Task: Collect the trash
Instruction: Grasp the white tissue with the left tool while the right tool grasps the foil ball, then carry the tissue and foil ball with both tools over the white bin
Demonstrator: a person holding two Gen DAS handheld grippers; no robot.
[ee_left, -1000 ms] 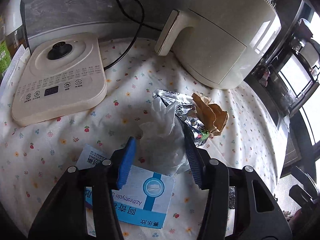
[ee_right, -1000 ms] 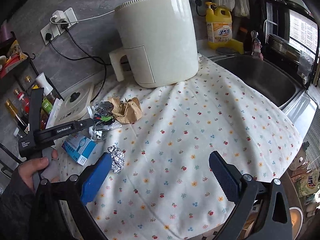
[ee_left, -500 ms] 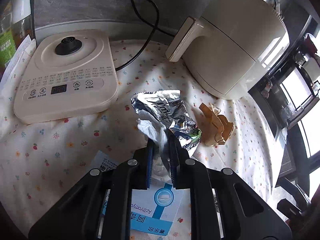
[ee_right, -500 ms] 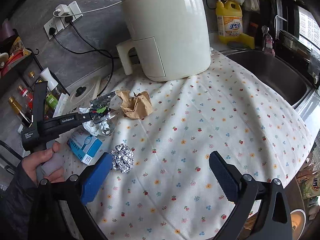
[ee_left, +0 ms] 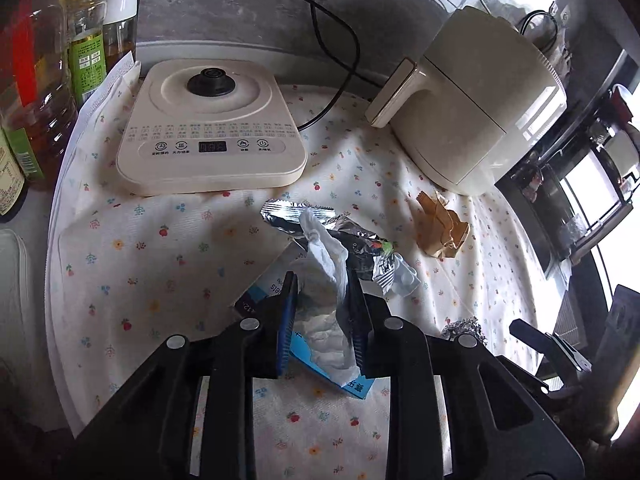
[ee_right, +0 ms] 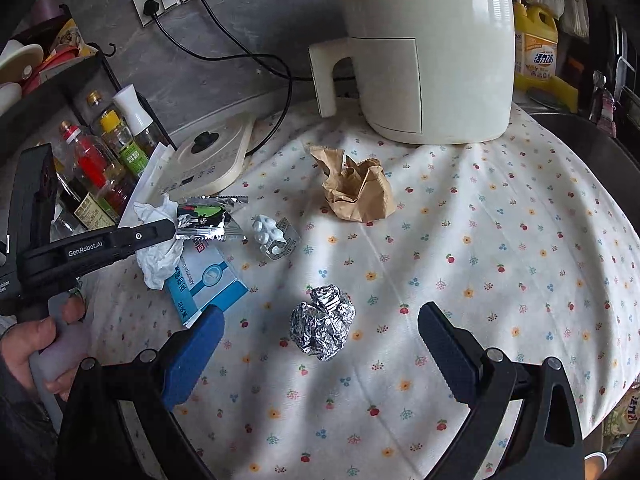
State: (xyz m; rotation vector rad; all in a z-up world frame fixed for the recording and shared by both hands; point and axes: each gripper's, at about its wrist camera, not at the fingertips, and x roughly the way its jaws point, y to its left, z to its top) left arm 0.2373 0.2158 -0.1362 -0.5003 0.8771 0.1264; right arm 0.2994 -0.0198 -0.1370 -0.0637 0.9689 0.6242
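My left gripper (ee_left: pixel 322 284) is shut on a crumpled white tissue (ee_left: pixel 324 276) and holds it above the floral tablecloth; both show in the right wrist view, the gripper (ee_right: pixel 170 228) and the tissue (ee_right: pixel 158 256). Below lie a blue medicine box (ee_right: pixel 208 280), a silver snack wrapper (ee_right: pixel 210 218) and a pill blister (ee_right: pixel 274 236). A crumpled brown paper bag (ee_right: pixel 356 192) sits near the air fryer. A foil ball (ee_right: pixel 322 322) lies just ahead of my open, empty right gripper (ee_right: pixel 320 352).
A cream air fryer (ee_right: pixel 428 48) stands at the back, a kettle base (ee_left: pixel 212 128) to the left with black cords behind. Bottles (ee_right: pixel 108 152) crowd the left edge. A yellow detergent bottle (ee_right: pixel 536 48) and a sink are at the right.
The left gripper closed on the tissue and lifted it off the cloth. The right gripper moved forward toward the foil ball, staying open.
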